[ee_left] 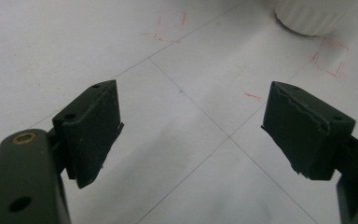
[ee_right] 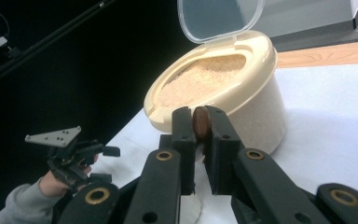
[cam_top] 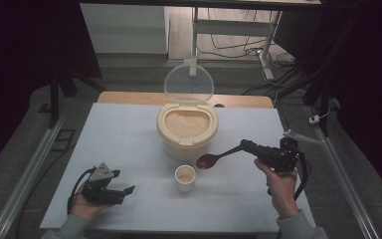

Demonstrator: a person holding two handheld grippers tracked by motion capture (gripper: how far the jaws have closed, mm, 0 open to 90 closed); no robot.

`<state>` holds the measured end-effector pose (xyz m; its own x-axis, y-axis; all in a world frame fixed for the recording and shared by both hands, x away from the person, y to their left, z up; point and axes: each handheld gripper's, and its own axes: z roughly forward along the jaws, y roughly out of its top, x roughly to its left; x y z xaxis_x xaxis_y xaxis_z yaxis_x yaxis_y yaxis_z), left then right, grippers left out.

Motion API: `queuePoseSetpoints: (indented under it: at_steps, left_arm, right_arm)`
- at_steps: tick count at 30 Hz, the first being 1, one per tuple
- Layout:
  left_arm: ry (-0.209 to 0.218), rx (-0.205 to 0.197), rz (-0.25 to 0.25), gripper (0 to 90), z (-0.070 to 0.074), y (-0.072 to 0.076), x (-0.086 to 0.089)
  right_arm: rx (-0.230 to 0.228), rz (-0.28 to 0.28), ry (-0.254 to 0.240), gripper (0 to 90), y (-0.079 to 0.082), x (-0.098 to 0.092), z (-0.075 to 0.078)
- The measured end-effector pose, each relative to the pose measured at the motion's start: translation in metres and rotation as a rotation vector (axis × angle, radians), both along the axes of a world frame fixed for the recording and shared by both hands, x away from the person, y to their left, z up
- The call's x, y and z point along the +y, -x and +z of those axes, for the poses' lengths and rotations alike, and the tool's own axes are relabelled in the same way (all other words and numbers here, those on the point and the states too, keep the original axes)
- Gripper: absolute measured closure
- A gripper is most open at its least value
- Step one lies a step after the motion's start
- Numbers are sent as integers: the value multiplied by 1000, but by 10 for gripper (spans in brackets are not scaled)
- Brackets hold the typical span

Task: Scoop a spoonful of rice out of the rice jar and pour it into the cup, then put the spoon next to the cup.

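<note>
A: Right gripper [cam_top: 245, 145]?
B: Clamped on brown spoon [cam_top: 214, 158], bowl hanging at 2 o'clock of small cup [cam_top: 185, 177], at 5 o'clock of open rice container [cam_top: 187, 127].
A: Left gripper [cam_top: 124, 190]?
B: Jaws spread wide, nothing between, at 9 o'clock of cup, low over white table [cam_top: 129, 144].

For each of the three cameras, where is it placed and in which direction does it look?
High view: above the person's side, looking forward and down at the table; both hands, left gripper, right gripper.
Left gripper view: on the left gripper, facing the tabletop; open jaws.
Right gripper view: on the right gripper, facing the rice container; jaws clamp the spoon.
Shared: high and right views show the container, spoon, left gripper.
</note>
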<state>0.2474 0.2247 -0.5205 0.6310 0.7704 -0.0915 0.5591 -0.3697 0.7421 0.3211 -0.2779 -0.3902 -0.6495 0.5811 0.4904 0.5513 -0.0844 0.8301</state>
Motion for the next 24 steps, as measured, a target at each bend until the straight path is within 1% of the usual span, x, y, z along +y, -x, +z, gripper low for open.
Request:
queuePoseSetpoints:
  at_steps: [5, 7, 9, 11, 13, 15, 21, 24]
  left_arm:
    - [0, -2, 2, 188, 1, 0, 0]
    - [1, -3, 2, 188, 1, 0, 0]
    - [0, -3, 3, 189, 1, 0, 0]
    - [-2, -3, 1, 188, 1, 0, 0]
    - [-3, -1, 2, 188, 0, 0, 0]
    - [-2, -1, 2, 188, 0, 0, 0]
    - [-3, -1, 1, 188, 0, 0, 0]
    - [-3, 0, 0, 188, 0, 0, -1]
  right_arm:
    - [6, 27, 62, 828, 0, -9, 5]
    - [24, 59, 82, 828, -1, -9, 5]
    - [54, 100, 109, 828, -2, -8, 3]
    - [84, 150, 138, 828, -4, -5, 1]
    - [98, 185, 180, 828, -5, 0, -2]
    - [117, 223, 210, 827, -6, 5, -5]
    - [172, 314, 268, 827, -13, 23, -16]
    - [194, 344, 301, 827, -17, 31, -21]
